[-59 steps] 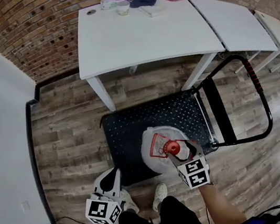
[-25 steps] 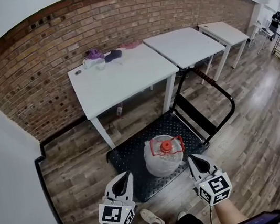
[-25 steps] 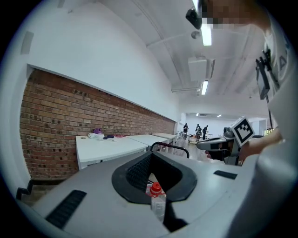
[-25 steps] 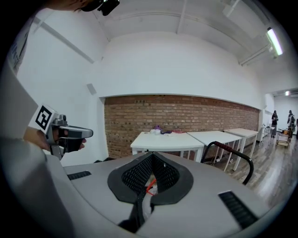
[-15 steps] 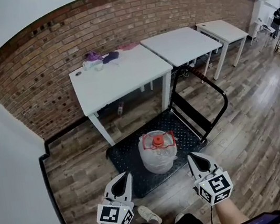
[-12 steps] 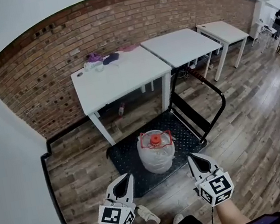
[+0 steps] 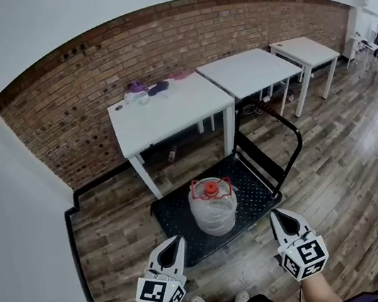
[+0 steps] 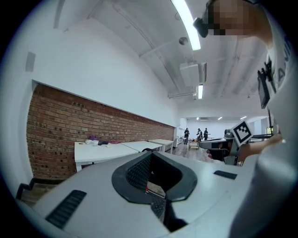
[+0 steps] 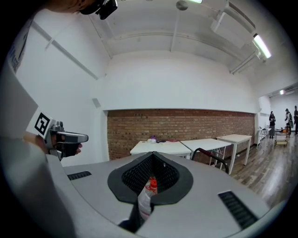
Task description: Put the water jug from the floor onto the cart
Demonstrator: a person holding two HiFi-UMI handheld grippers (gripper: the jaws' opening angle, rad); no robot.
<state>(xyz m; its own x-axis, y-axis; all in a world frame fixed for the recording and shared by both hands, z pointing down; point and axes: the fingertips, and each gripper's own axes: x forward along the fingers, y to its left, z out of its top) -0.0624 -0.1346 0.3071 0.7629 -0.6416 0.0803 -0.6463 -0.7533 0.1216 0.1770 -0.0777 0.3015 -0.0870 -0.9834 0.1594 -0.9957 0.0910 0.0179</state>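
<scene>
Two closed, empty: left hand-held gripper; right hand-held gripper | translucent water jug on studded cart

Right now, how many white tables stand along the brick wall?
3. The first table stands behind the cart, the second table beside it on the right, and the third table further right. More may lie outside the picture.

Head view downward, tool views level, sharing brick wall
</scene>
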